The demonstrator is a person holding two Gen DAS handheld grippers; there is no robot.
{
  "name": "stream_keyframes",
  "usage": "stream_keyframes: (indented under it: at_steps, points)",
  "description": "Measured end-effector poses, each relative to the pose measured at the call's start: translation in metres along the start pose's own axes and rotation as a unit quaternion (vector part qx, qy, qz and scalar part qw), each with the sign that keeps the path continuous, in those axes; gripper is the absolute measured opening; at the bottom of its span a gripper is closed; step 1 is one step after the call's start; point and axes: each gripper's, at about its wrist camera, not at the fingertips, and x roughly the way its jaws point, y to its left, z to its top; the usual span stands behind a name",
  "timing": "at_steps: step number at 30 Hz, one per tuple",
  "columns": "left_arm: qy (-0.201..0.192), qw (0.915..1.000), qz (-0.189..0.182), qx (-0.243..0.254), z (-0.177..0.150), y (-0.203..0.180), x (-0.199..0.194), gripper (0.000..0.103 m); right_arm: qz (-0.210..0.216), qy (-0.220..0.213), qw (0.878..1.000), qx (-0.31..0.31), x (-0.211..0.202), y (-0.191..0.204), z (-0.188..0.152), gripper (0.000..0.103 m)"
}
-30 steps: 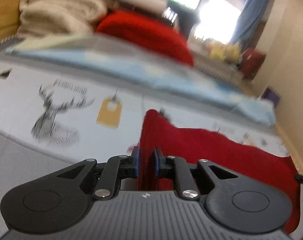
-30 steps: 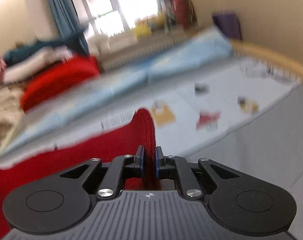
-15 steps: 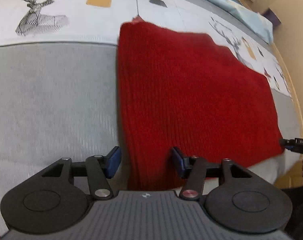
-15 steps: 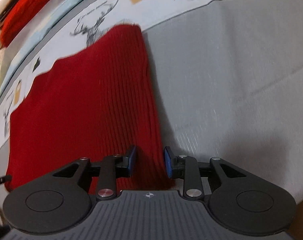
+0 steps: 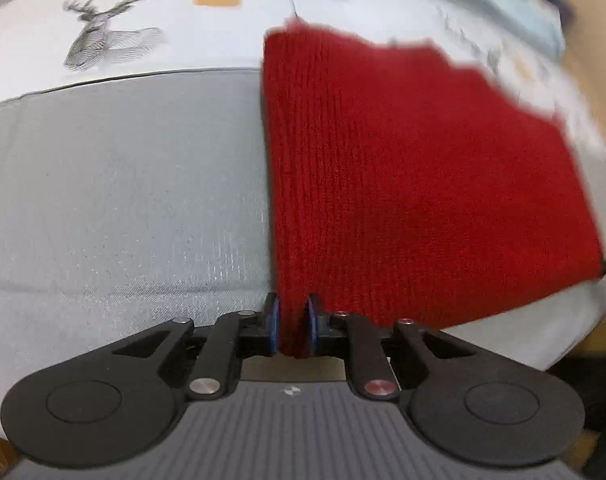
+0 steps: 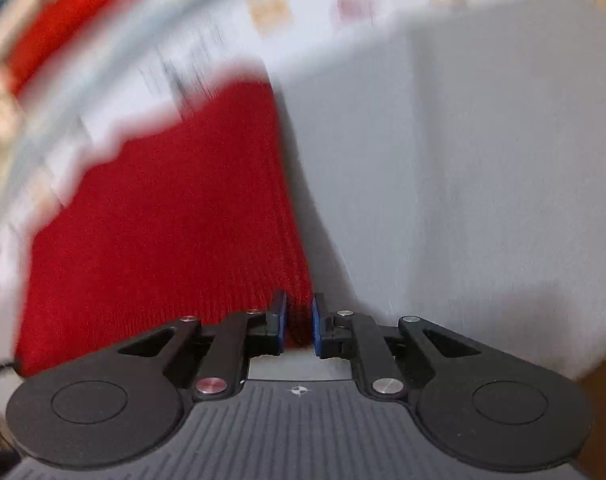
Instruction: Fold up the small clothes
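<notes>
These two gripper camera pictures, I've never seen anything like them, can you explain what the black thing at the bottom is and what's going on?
Each picture comes from a camera on a hand-held two-finger gripper, one per hand, looking along its fingers. The black part is the gripper itself. The left gripper and right gripper are closing, each with a near corner of a red knitted garment between its blue pads. The garment lies on a grey bed cover; beyond is a white sheet printed with deer. The right view is blurred.
</notes>
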Motion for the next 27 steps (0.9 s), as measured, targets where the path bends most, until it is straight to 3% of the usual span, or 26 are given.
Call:
stream_keyframes:
  at_steps: [2, 6, 8, 11, 14, 16, 22, 27]
  points:
    - [-0.029, 0.9995, 0.006, -0.008, 0.001, -0.001, -0.01, 0.022, -0.03, 0.005, 0.999, -0.023, 0.006, 0.008, -0.001, 0.019]
    - [-0.093, 0.9953, -0.014, -0.022, 0.005, -0.004, -0.04, 0.023, -0.039, -0.091, 0.995, -0.029, -0.023, 0.016, 0.002, 0.024]
    - [-0.092, 0.9952, -0.032, -0.012, 0.005, -0.009, -0.04, 0.023, -0.011, -0.118, 0.992, -0.043, -0.032, 0.019, 0.0, 0.025]
    - [-0.04, 0.9989, -0.02, 0.017, 0.002, -0.015, -0.018, 0.023, 0.026, -0.08, 0.995, -0.056, -0.018, 0.023, -0.002, 0.026]
    - [0.011, 0.998, 0.033, 0.052, 0.001, -0.022, 0.004, 0.032, -0.015, -0.018, 0.997, -0.08, 0.009, 0.027, -0.009, 0.029]
    - [0.006, 0.9987, 0.025, 0.043, 0.002, -0.015, 0.002, 0.032, -0.034, -0.016, 0.996, -0.084, 0.012, 0.028, -0.008, 0.03]
    - [-0.009, 0.999, 0.023, 0.037, 0.0, -0.014, -0.005, 0.033, -0.02, -0.056, 0.997, -0.059, -0.004, 0.022, -0.005, 0.034]
    - [-0.01, 0.9991, 0.023, 0.034, 0.0, -0.014, -0.006, 0.033, -0.043, -0.029, 0.996, -0.073, 0.011, 0.027, -0.006, 0.036]
